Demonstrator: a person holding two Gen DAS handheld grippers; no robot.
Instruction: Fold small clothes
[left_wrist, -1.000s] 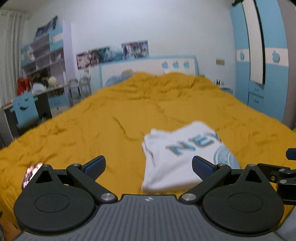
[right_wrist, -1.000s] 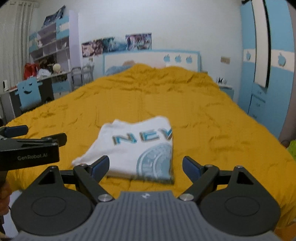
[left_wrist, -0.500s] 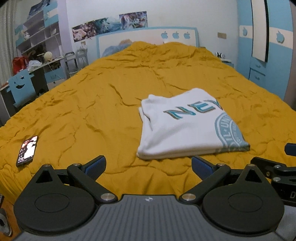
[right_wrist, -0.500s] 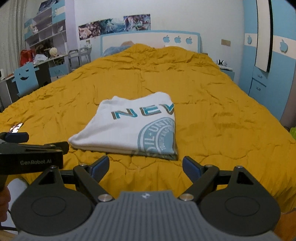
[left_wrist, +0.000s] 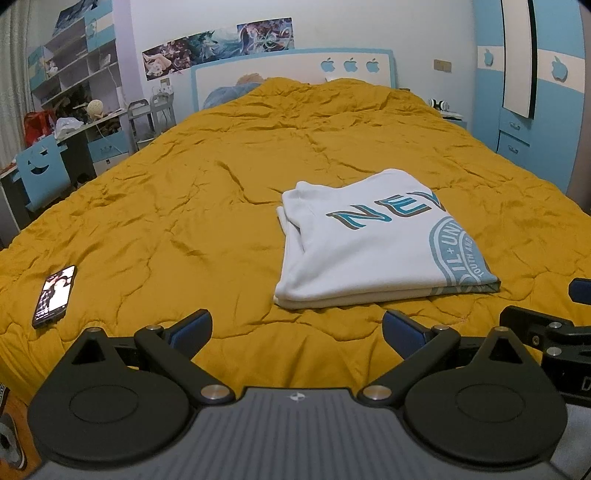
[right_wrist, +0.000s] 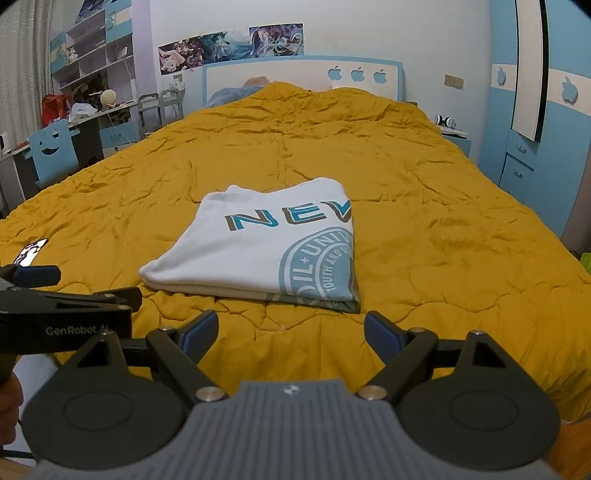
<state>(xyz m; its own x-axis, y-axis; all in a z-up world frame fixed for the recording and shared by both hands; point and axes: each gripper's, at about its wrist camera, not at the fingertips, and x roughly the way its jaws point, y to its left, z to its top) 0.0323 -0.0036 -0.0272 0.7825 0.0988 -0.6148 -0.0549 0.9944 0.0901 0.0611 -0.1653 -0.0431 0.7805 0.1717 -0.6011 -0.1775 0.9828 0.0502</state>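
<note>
A white folded T-shirt with teal lettering and a round teal print (left_wrist: 373, 240) lies flat on the mustard-yellow quilted bedspread (left_wrist: 207, 192), in the near half of the bed and towards its foot. Its layered edges are stacked neatly along the near side, and the fold on its right cuts the printed word and the circle short.

The left hand-held gripper (left_wrist: 297, 330) hangs over the foot edge of the bedspread, its blue-padded fingers spread wide and empty, the T-shirt just beyond and right of them. The right hand-held gripper (right_wrist: 290, 332) hangs likewise with its fingers wide apart and holding nothing, the T-shirt straight ahead of it and not touched.

A black smartphone with a lit screen (left_wrist: 54, 295) lies on the bedspread well left of the T-shirt, near the bed's left edge. Behind the bed stands a white headboard with blue apple shapes (left_wrist: 295, 79).
</note>
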